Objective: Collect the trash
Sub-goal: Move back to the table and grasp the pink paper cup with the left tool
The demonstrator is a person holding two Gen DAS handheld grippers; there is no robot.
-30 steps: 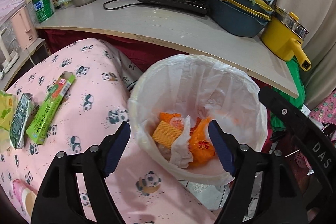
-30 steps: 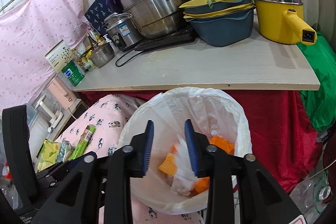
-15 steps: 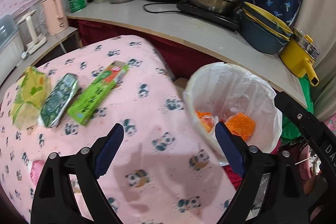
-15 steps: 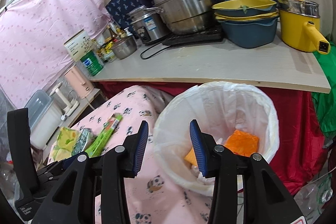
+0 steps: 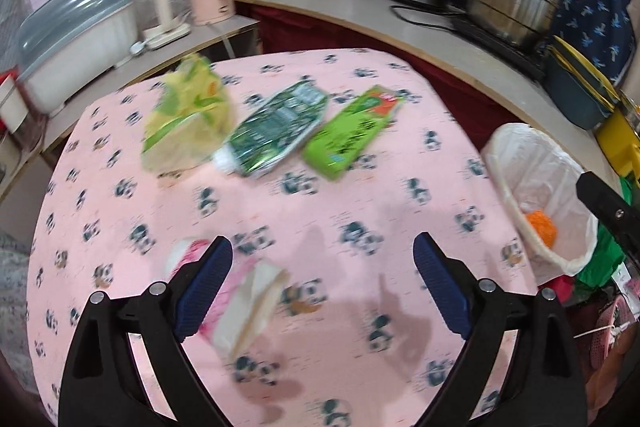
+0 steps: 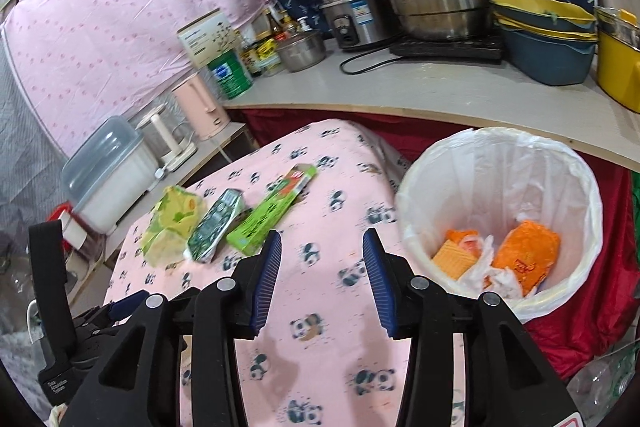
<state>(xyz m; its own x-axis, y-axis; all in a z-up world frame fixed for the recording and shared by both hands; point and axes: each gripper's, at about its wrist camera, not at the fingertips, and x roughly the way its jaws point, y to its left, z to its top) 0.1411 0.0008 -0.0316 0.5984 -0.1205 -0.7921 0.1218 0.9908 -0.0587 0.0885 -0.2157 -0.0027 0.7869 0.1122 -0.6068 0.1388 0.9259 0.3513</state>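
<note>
Left tongs (image 5: 322, 285): jaws wide and opening, nothing between the pads; they hang over the near half of the pink panda-print bench (image 5: 360, 211). Right tongs (image 6: 322, 277): jaws parted to a moderate gap, empty, over the same cloth with the bin at their 3 o'clock.

Trash left on the bench, left wrist view:
- pink-and-white packet (image 5: 236, 303), at 7 o'clock, just behind the left pad; blurred, print unreadable.
- yellow-green crumpled bag (image 5: 188, 115), at 11 o'clock.
- dark green pouch (image 5: 276, 131) with a white spout end, at 12 o'clock, touching the bag.
- bright green flat carton (image 5: 352, 133) with a red end, at 1 o'clock, just beside the pouch.

White-lined trash bin (image 5: 536, 187) stands off the bench edge at 3 o'clock. It already holds orange wrappers (image 6: 524, 255), a waffle-patterned piece and tissue.

Handling, judged: all four look empty and light. The bag is soft film and should crush under the pads; take it at the bunched middle. The pouch looks glossy, possibly slippery; grip across its flat body, not the spout. The carton is stiff card; pinch across its narrow width near one end. The packet is closest to the left tongs and seems the likely next pick.

Writing: none legible on the trash. The green can at the back carries a blue-and-white label, unreadable. The left tool body, seen in the right wrist view, bears small white text, too fine to read.
</note>
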